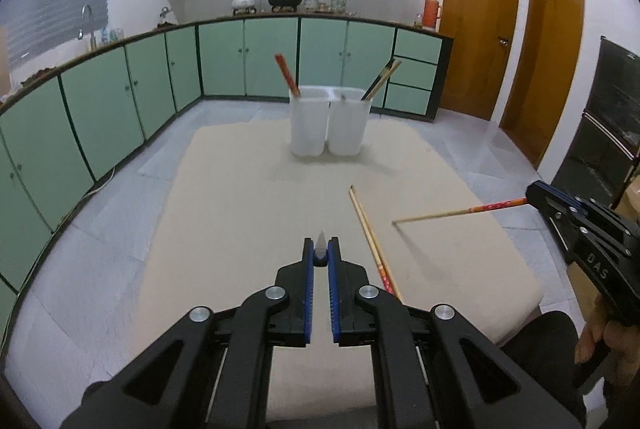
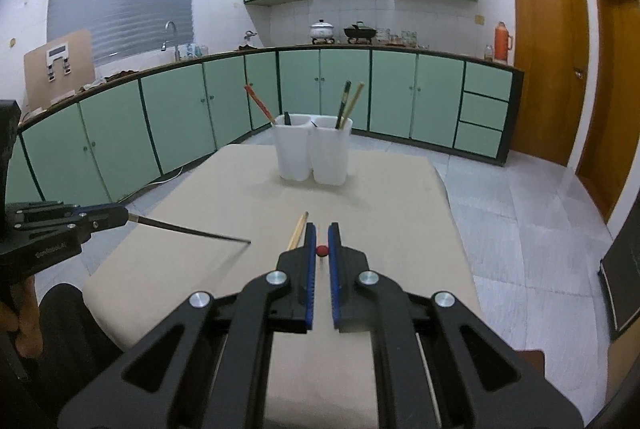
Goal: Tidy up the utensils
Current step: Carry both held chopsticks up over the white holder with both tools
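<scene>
Left gripper (image 1: 321, 249) was clamped on a dark utensil (image 2: 192, 229), which looked like a thin black chopstick, held by its very end and sticking out sideways over the table (image 1: 240, 189). Risk: with such an end grip the stick could swivel or slip out on the way to the holder.

Loose bamboo chopsticks (image 1: 370, 233) lay on the table just right of that gripper, untouched. A low swing could knock them off the near edge.

Right gripper (image 2: 321, 237) was closed on a red-ended chopstick (image 1: 452, 214), also by its tip, so the same swivel risk applied. Its long free end could catch the white two-cup holder (image 1: 328, 125) at the far middle and tip it; the cups already held red, dark and bamboo sticks.

The table was beige and matte. The room was a kitchen with green cabinets (image 1: 120, 89), a tiled floor and wooden doors (image 1: 480, 29) at right.
</scene>
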Action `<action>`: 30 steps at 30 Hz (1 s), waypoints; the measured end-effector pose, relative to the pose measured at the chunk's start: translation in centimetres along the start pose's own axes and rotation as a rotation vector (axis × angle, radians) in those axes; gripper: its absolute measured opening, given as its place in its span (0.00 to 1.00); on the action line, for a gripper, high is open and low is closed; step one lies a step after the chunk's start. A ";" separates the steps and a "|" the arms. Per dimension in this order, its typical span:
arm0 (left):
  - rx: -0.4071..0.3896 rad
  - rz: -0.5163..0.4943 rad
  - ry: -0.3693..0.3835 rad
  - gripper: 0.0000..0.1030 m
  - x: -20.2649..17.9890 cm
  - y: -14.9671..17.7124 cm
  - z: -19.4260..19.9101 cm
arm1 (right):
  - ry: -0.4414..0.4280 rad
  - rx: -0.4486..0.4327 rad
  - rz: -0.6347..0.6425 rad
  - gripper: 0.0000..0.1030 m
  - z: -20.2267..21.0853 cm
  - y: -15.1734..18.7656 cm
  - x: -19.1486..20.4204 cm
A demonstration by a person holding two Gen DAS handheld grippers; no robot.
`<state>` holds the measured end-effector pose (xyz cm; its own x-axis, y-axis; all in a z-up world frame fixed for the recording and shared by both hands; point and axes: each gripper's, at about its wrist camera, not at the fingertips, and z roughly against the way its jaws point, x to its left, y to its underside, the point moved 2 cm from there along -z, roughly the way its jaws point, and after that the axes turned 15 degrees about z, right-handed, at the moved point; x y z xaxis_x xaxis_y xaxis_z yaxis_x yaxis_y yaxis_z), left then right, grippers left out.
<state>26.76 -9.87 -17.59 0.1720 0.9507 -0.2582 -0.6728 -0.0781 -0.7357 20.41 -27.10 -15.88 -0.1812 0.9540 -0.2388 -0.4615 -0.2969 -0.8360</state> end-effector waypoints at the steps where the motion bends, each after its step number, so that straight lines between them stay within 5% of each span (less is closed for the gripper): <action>1: -0.005 -0.004 0.004 0.06 -0.1 -0.4 0.2 | -0.002 -0.003 0.010 0.05 0.0 -0.4 0.0; 30: 0.082 -0.098 0.073 0.06 -1.0 -7.2 -1.4 | -0.155 0.139 0.098 0.05 -6.6 -9.6 -4.4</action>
<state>32.42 -10.70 -12.91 0.2902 0.9278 -0.2347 -0.7059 0.0420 -0.7070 31.36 -28.14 -10.07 -0.3572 0.9057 -0.2283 -0.5481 -0.4012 -0.7339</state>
